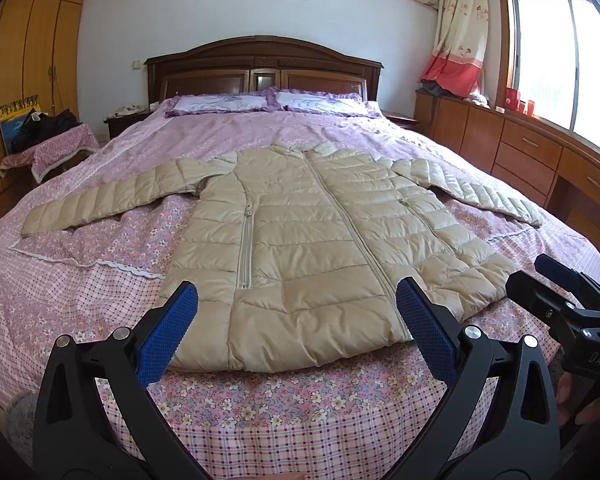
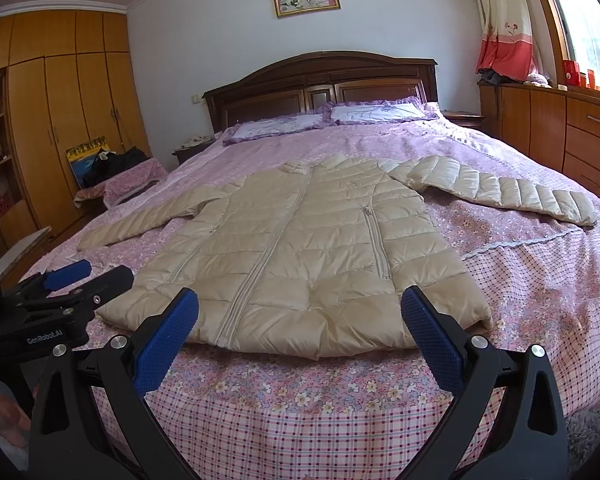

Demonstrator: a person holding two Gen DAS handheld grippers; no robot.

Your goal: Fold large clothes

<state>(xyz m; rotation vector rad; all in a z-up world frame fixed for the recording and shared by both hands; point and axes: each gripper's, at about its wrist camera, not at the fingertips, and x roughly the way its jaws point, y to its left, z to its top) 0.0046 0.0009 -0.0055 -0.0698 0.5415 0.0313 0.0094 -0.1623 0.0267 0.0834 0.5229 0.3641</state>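
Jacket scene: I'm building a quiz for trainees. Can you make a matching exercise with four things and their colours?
Things:
1. jacket
2. pillows
3. headboard
4. wardrobe

Colours:
A. dark brown
B. beige
C. orange-tan wood
D. white with purple frills

Pairs: 1-B, 2-D, 3-A, 4-C

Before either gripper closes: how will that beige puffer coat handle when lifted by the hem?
The beige puffer coat is probably floppy: it lies flat with both sleeves spread limp on the bed. Likely light for its bulk, given the puffy quilted channels. Its shell looks glossy, so it may slip in a shallow pinch.
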